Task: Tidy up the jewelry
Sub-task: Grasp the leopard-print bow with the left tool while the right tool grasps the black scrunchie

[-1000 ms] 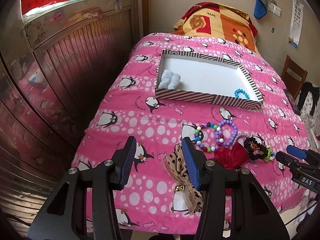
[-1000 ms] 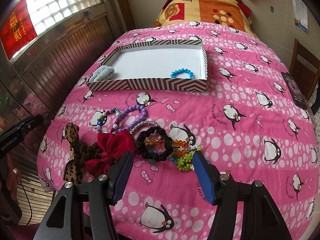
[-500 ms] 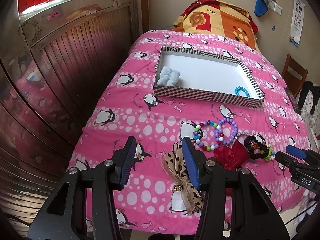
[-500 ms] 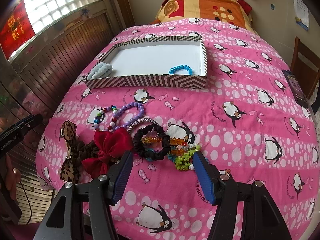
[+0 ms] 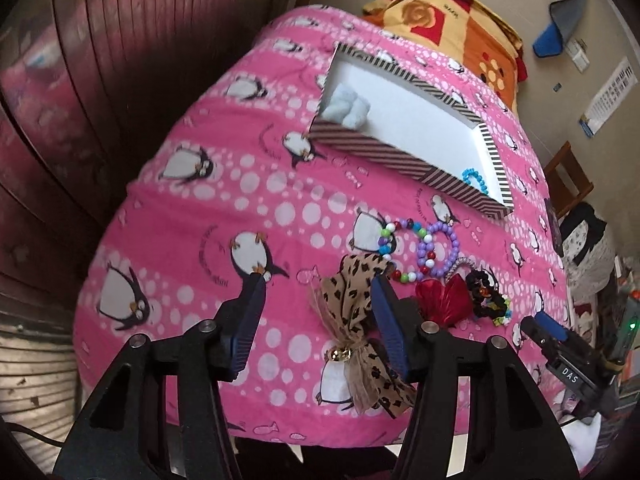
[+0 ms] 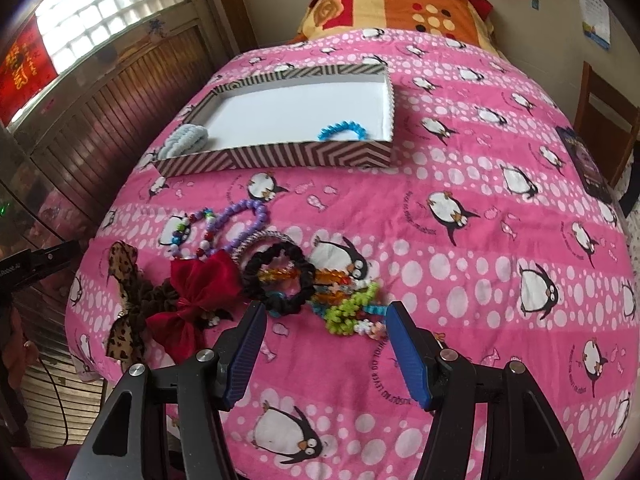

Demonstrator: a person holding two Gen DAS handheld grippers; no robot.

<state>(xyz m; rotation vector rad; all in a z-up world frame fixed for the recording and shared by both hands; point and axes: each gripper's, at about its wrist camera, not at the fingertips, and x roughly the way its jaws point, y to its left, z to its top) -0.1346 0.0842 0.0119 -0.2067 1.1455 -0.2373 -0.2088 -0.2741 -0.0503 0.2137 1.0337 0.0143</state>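
A striped shallow box (image 6: 280, 156) (image 5: 360, 142) lies on the pink penguin blanket, holding a pale blue scrunchie (image 6: 186, 140) and a blue bead bracelet (image 6: 342, 129). Near the bed's front edge lie a leopard bow (image 5: 352, 312) (image 6: 122, 276), a red bow (image 6: 196, 296) (image 5: 444, 300), a purple bead bracelet (image 6: 244, 216) (image 5: 438, 246), a multicolour bead bracelet (image 5: 390, 240), a black scrunchie (image 6: 280, 280) and a green and orange bead tangle (image 6: 348, 312). My left gripper (image 5: 318, 306) is open, its right finger beside the leopard bow. My right gripper (image 6: 324, 334) is open, just short of the black scrunchie.
A dark wooden panelled wall (image 5: 100, 80) runs along the bed's left side. A folded orange and red quilt (image 6: 400, 4) lies at the bed's head. A wooden chair (image 6: 604, 120) and a dark booklet (image 6: 586, 164) are at the right.
Both grippers have moved in closer to the jewelry pile. The left wrist view has tilted clockwise and dropped lower. Both stay open and nothing is held.
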